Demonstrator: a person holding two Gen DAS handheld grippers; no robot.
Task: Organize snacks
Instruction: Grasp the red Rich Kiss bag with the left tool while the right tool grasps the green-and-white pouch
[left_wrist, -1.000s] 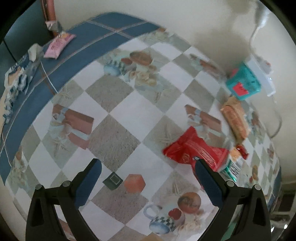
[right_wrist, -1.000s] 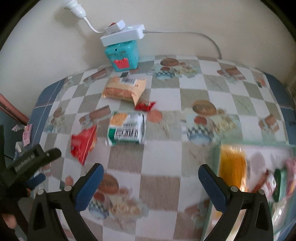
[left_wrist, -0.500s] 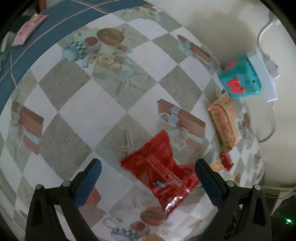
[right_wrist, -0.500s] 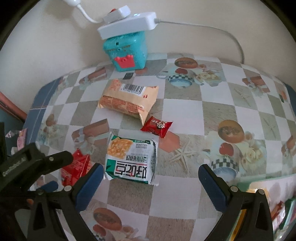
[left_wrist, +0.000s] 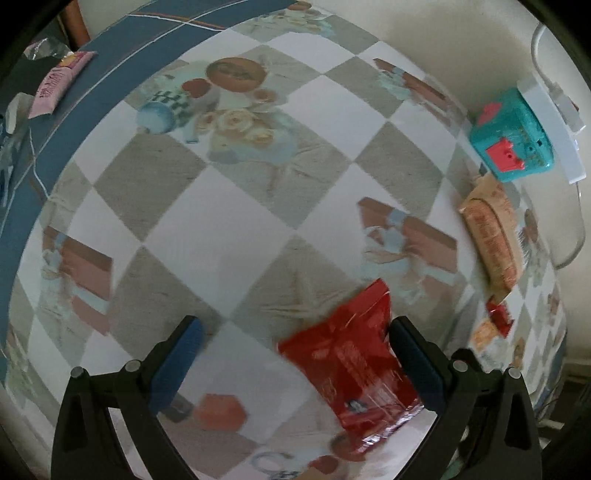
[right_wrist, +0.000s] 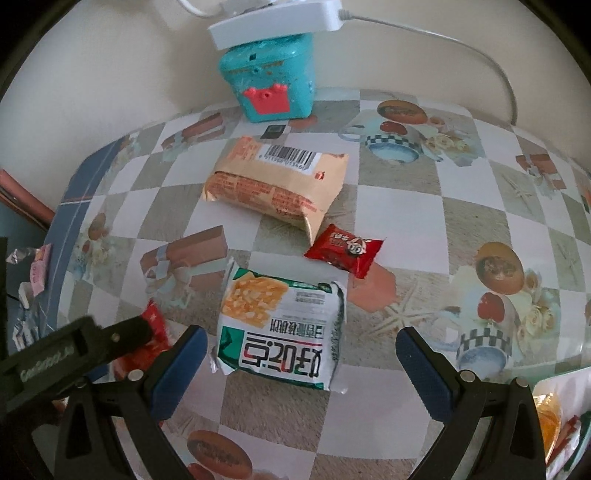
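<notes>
A red snack bag (left_wrist: 354, 365) lies on the checked tablecloth between my left gripper's (left_wrist: 295, 350) open fingers, close to the right finger. In the right wrist view the same red bag (right_wrist: 151, 332) is partly hidden behind the left gripper's arm. My right gripper (right_wrist: 301, 362) is open, with a green and white noodle packet (right_wrist: 280, 332) between its fingers. Beyond it lie a small red candy packet (right_wrist: 343, 249) and an orange-tan snack packet (right_wrist: 277, 184), which also shows in the left wrist view (left_wrist: 491, 229).
A teal toy box (right_wrist: 271, 85) with a white power strip (right_wrist: 273, 22) on top stands against the wall. A container of snacks (right_wrist: 554, 417) shows at the lower right. A pink packet (left_wrist: 59, 83) lies off the table's blue edge.
Both grippers have moved forward. The red bag now sits lower in the left wrist view, by the right finger. The noodle packet has come between the right gripper's fingers.
</notes>
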